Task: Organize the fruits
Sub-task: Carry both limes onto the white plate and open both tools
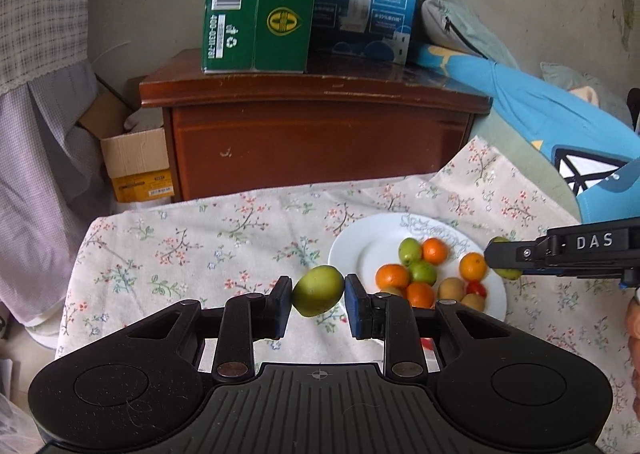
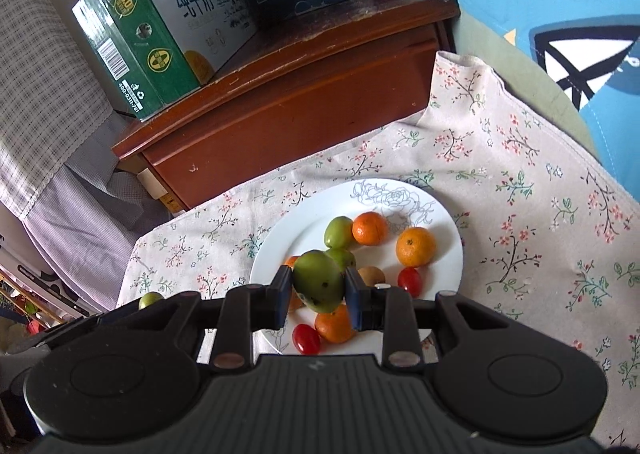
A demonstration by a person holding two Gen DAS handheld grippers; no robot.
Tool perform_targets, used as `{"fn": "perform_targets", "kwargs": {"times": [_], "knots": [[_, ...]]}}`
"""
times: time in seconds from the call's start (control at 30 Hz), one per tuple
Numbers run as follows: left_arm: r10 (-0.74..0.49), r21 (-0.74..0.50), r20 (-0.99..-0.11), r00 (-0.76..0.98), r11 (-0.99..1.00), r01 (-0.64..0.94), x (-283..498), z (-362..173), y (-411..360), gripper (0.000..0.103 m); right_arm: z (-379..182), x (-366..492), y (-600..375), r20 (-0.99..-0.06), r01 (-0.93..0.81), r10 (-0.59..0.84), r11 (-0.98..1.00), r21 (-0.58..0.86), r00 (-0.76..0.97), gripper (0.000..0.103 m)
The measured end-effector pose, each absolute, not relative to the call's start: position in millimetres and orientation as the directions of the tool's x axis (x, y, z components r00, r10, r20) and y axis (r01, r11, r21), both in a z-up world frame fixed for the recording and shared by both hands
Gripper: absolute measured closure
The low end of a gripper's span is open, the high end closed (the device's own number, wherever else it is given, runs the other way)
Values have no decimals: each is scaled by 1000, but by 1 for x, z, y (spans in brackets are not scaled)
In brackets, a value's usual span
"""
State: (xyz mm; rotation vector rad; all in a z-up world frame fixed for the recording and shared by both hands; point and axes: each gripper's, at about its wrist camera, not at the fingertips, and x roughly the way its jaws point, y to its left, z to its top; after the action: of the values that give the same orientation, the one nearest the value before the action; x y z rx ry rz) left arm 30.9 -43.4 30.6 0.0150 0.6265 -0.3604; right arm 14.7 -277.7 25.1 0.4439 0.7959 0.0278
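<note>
Pinching a smooth green fruit [image 1: 318,290] in my left gripper [image 1: 318,304], I hover above the floral cotton tablecloth [image 1: 200,246]. My right gripper [image 2: 318,300] clamps a speckled green fruit [image 2: 320,280] over the white china plate [image 2: 304,218] of oranges, before a brown wooden nightstand [image 2: 300,94].

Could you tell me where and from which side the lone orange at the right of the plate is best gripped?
Grip the orange across its round middle, coming from above. It sits apart from the other fruit on the plate, with bare plate on its sides, so jaws likely fit either side without nudging neighbours.
</note>
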Motion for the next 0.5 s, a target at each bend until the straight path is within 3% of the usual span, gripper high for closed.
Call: {"fn": "perform_targets", "kwargs": {"times": [0.33,0.5], "knots": [[-356,-114,-562,746,927,356,59,47,-61,77,44,22,-314,-606,201,126,874,442,785,75],[-355,-99,-594,722,923,373,81,38,-77,77,31,33,-316,-626,213,145,862,460,766,75]]}}
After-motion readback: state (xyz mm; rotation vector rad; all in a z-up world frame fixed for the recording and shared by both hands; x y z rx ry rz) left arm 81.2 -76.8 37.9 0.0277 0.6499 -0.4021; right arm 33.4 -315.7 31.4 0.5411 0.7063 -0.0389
